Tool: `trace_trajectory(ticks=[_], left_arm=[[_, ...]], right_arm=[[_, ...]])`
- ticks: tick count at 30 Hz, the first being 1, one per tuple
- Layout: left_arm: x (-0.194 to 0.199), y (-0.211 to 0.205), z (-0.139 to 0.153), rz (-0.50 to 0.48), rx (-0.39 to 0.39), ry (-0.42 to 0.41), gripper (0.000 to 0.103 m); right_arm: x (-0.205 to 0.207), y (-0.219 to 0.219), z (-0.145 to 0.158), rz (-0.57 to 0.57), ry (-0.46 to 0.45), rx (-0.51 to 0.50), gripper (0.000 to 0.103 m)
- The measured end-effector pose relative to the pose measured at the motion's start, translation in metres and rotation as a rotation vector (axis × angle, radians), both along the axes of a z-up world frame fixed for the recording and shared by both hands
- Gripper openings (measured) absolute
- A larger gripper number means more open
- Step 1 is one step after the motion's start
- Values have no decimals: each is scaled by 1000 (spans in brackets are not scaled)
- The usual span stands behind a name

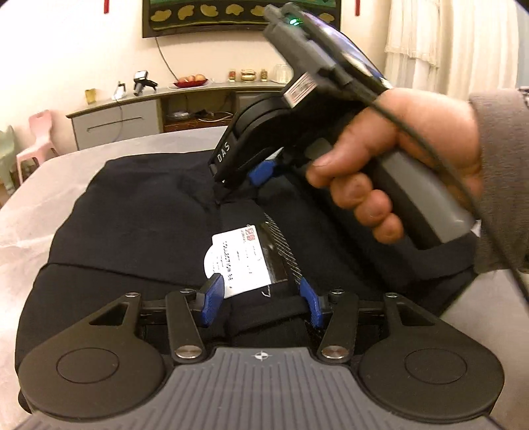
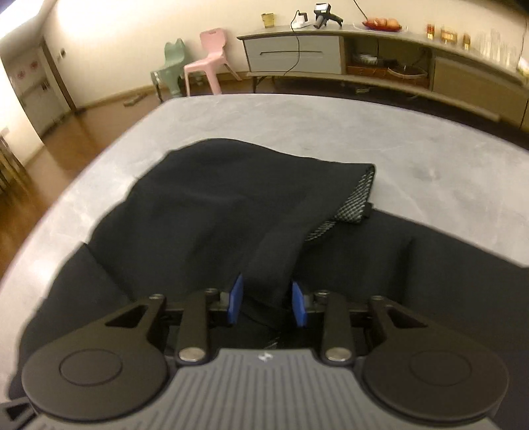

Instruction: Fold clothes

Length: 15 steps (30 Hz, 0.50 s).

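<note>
The left gripper (image 1: 261,299) sat low with its blue-padded jaws set apart, one pad on either side of a dark band of cloth without pinching it. The right gripper (image 1: 231,190) reached in from the right, tilted down and forward, its black nose pressed to the fabric; in its own view (image 2: 267,302) the jaws stood slightly apart with a fold of cloth running between them. A hand (image 1: 396,165) in a grey sleeve (image 1: 499,165) wrapped its fingers (image 1: 363,201) round the right grip.

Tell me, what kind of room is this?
Probably a home living room: a long low sideboard with a plate of fruit stands against the wall, plastic chairs beside it, and a black garment lies on a covered table.
</note>
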<state>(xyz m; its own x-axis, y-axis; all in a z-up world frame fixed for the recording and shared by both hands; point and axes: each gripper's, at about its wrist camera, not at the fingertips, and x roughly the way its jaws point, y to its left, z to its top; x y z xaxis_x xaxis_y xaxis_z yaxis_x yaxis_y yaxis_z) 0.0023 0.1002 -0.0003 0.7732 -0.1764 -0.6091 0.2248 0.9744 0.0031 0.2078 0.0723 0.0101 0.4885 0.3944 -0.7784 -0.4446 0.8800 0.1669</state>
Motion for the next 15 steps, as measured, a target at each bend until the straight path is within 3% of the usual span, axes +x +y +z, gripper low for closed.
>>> trace_trajectory(ticks=[4,7,11,15], left_arm=[[-6,2,3,-12,-20,-4,53],[-8,0,4,-11,-6,-2,53],[-13,14,16,33,-43,-56,54],[-15,54,22,223,-95,-65,54]], right_arm=[[-6,-13,4,-80,-51,-56,32],[-6,-19,7,-95,-43,-40,32],[2,-10,18,-112,-113,-40,32],[18,19,8,-102,-95,-260,33]])
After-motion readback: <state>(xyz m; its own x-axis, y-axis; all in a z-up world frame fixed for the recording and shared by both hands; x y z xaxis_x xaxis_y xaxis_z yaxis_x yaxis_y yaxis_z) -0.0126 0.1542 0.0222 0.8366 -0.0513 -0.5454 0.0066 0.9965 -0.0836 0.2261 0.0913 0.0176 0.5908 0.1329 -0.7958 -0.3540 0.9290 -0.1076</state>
